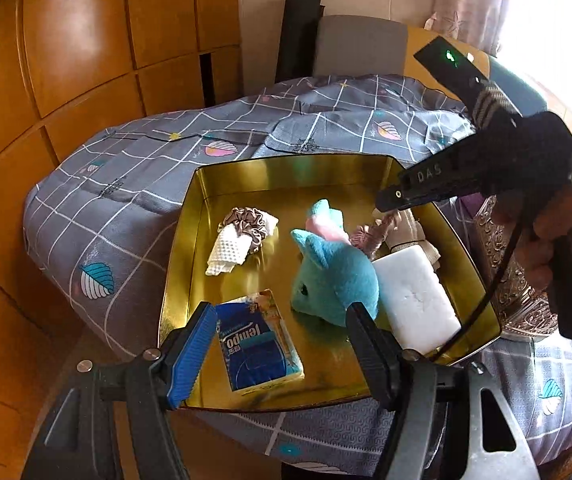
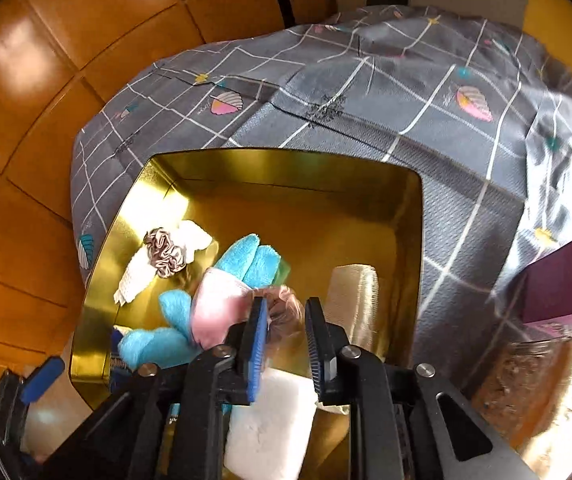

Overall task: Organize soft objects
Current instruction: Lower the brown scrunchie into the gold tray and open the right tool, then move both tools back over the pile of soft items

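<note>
A gold tin tray [image 1: 190, 240] [image 2: 134, 208] holds soft things: a blue plush toy [image 1: 333, 276] [image 2: 246, 260], a beige scrunchie on a white knit cloth [image 1: 242, 228] [image 2: 166, 256], a white sponge block [image 1: 417, 300] [image 2: 270, 424], a blue Tempo tissue pack [image 1: 258, 344] and a beige folded cloth [image 2: 353, 296]. My left gripper [image 1: 278, 344] is open over the tray's near edge, above the tissue pack. My right gripper [image 2: 284, 332] [image 1: 389, 200] is partly open around a pink scrunchie [image 2: 282, 308] [image 1: 369, 236] in the tray; I cannot tell if the fingers touch it.
The tray sits on a grey checked cloth [image 1: 126, 208] [image 2: 405, 100] covering a round table. An ornate metal container [image 1: 513, 292] stands right of the tray. A grey chair [image 1: 361, 44] is behind the table. Wooden panels [image 1: 46, 80] are to the left.
</note>
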The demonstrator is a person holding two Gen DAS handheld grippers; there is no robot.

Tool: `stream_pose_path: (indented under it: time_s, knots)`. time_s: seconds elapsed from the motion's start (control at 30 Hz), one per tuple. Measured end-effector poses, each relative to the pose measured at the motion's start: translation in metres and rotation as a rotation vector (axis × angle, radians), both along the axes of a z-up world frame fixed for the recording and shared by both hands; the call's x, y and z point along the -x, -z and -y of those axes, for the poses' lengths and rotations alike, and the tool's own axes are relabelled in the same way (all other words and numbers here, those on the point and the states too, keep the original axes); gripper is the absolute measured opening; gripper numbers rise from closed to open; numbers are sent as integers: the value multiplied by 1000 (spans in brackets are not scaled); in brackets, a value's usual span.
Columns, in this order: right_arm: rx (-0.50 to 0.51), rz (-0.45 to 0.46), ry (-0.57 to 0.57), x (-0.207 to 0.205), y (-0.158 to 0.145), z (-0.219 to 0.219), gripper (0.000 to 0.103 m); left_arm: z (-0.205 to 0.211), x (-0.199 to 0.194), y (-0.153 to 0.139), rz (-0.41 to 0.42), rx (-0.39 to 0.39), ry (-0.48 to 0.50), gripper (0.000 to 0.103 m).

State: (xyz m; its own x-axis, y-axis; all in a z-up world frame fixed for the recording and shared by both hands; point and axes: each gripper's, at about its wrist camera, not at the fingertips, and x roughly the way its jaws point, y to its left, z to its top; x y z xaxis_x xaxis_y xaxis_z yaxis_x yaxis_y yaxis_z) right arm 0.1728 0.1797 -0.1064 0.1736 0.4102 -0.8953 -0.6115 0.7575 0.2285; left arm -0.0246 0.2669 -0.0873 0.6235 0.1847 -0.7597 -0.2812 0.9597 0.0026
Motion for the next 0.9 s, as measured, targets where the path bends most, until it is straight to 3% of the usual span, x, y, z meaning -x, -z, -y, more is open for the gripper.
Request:
stream_pose_path:
  time_s: [0.2,0.37,0.5,0.9]
  knots:
    - [-5,56,19,7,-3,11,22,1,0,-4,16,-5,-10,68]
    - [-37,173,35,26,-23,30,48,6,0,-10,19,-18,2,68]
    - [-45,273,39,43,-37,46,54,13,0,-15,28,-37,20,68]
    - [-92,450,75,75,-74,107,66,38,-1,-27,42,-79,78,68]
